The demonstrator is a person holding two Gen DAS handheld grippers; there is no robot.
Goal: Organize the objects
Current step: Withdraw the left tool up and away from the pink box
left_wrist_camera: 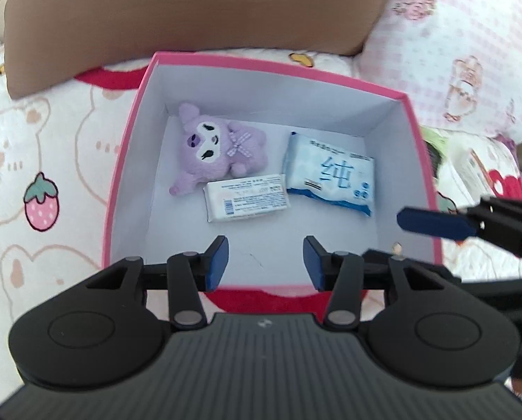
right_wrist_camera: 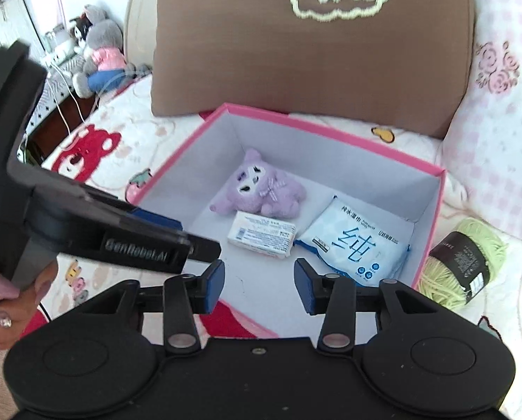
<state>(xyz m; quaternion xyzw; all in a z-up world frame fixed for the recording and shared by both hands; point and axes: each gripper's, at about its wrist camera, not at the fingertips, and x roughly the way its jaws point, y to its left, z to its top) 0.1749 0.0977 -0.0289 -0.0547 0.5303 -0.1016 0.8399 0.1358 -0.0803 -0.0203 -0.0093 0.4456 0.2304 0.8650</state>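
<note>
A pink box (left_wrist_camera: 129, 147) with a white inside stands open on the bed; it also shows in the right wrist view (right_wrist_camera: 432, 217). In it lie a purple plush toy (left_wrist_camera: 219, 147) (right_wrist_camera: 266, 189), a white soap packet (left_wrist_camera: 247, 200) (right_wrist_camera: 261, 233) and a blue-and-white wet-wipes pack (left_wrist_camera: 331, 171) (right_wrist_camera: 357, 241). My left gripper (left_wrist_camera: 265, 262) is open and empty above the box's near edge. My right gripper (right_wrist_camera: 257, 285) is open and empty over the same edge. A ball of green yarn (right_wrist_camera: 460, 262) lies on the bed just right of the box.
A brown cushion (right_wrist_camera: 310, 52) leans behind the box. A pink-checked pillow (right_wrist_camera: 499, 133) is at the right. The bedspread (left_wrist_camera: 33, 161) has bear and strawberry prints. A grey plush toy (right_wrist_camera: 100, 56) sits at the far left by a bedside shelf.
</note>
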